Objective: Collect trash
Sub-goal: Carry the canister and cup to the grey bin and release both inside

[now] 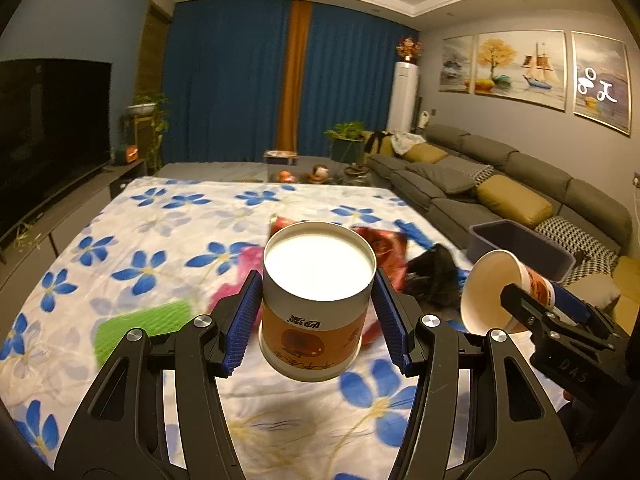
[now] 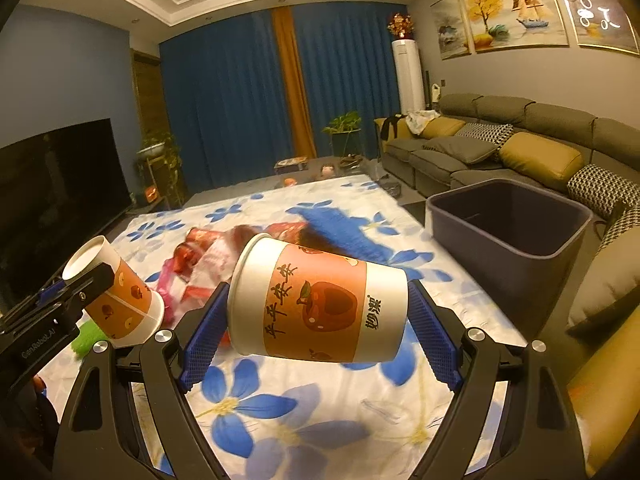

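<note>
My left gripper (image 1: 316,312) is shut on a white and orange paper cup (image 1: 316,300), held upside down above the flowered cloth. It also shows in the right wrist view (image 2: 116,300). My right gripper (image 2: 316,320) is shut on a second paper cup (image 2: 316,304) with an apple print, held on its side with its mouth to the left; it also shows in the left wrist view (image 1: 504,288). Red snack wrappers (image 2: 208,244), a pink wrapper (image 1: 236,280), a green piece (image 1: 140,328) and a black item (image 1: 436,272) lie on the cloth.
A dark grey bin (image 2: 508,216) stands open at the table's right edge, in front of the grey sofa (image 2: 520,140). The flowered cloth (image 2: 304,412) covers the table. A TV (image 1: 48,128) stands to the left.
</note>
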A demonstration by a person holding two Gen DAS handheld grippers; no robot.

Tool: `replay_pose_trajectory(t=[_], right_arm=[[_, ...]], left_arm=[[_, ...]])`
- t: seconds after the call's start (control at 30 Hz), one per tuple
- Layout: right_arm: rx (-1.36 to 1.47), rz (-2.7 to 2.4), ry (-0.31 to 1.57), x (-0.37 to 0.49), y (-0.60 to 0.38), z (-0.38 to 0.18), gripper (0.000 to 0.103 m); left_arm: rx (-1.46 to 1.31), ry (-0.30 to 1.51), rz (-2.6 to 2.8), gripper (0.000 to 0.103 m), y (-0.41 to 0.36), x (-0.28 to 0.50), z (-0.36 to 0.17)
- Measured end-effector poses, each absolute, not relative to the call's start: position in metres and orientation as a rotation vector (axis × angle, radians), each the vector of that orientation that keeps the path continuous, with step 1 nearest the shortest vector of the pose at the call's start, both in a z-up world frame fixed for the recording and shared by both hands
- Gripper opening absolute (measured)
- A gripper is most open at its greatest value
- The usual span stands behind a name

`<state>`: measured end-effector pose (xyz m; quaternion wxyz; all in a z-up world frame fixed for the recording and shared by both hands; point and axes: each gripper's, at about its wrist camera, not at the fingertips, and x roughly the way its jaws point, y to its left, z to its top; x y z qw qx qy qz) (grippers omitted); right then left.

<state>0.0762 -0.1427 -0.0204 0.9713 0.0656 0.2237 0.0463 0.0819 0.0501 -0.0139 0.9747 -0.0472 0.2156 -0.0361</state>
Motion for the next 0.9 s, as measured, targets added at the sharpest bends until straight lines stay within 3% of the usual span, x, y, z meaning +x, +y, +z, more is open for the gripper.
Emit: replay_pose_trajectory(t=[0.9], right_arm=[[0.132, -0.204, 0.271, 0.11, -0.293, 0.022, 0.083]], left_arm=[[-0.02, 0.349, -0.374, 0.055, -0.111, 0.155, 0.037]])
